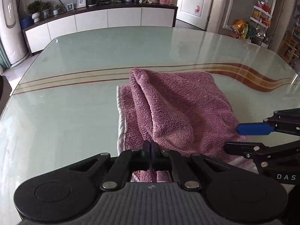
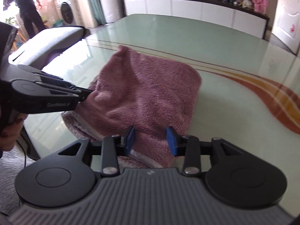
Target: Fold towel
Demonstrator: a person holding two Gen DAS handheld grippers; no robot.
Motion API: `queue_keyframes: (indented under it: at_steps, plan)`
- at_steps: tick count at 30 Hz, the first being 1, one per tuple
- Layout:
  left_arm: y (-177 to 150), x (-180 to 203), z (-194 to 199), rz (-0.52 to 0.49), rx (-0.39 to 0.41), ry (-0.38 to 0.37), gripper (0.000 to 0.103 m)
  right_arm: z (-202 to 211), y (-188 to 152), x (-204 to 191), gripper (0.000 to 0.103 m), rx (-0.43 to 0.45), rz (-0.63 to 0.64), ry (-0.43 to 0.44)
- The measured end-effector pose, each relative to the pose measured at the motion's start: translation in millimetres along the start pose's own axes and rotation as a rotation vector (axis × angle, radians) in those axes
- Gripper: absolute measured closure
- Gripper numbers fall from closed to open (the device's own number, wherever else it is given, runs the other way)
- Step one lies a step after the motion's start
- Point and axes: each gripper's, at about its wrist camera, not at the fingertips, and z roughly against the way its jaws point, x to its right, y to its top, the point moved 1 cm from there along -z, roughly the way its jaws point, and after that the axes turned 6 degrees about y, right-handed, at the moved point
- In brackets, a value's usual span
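Pink towel (image 1: 174, 108) folded, centre frame on glass table (image 1: 75, 112). Left gripper (image 1: 150, 150) clenched on towel's near edge, lifting ridge. Right gripper (image 2: 151, 139) released, blue pads (image 2: 171, 140) straddling towel edge. Only right view shows person (image 2: 28, 5), upper left; only left view shows shelves (image 1: 262, 16), upper right.

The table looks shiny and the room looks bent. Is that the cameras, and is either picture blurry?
Left wrist view: sharp; the glass table mirrors the room, and the cabinet bows from the fisheye lens. Right wrist view: softer, smeared towards the edges, with bright window glare on the glass left of the towel.
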Motion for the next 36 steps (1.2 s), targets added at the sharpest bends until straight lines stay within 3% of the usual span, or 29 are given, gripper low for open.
queue_keyframes:
  at_steps: [5,11,15,18,26,33,36]
  plan:
    - [8,30,-15,0.004,0.01,-0.038,0.103,9,-8,25,0.046,0.009,-0.039,-0.064]
    - [8,29,-19,0.028,-0.005,-0.049,0.102,8,-14,27,0.046,0.015,-0.05,-0.061]
    - [0,18,-9,0.084,-0.014,-0.041,0.088,9,-14,24,0.046,0.027,-0.05,-0.064]
    - [-3,12,4,0.111,-0.001,-0.043,0.085,14,-16,22,0.045,0.049,-0.064,-0.062]
    - [8,21,23,0.01,0.072,-0.055,0.078,28,-16,15,0.045,0.114,-0.077,-0.036]
    - [19,35,6,-0.055,0.073,-0.061,0.075,32,-21,23,0.044,0.102,-0.087,-0.041]
    - [20,32,-1,-0.04,0.062,-0.047,0.06,33,-24,22,0.044,0.1,-0.082,-0.037]
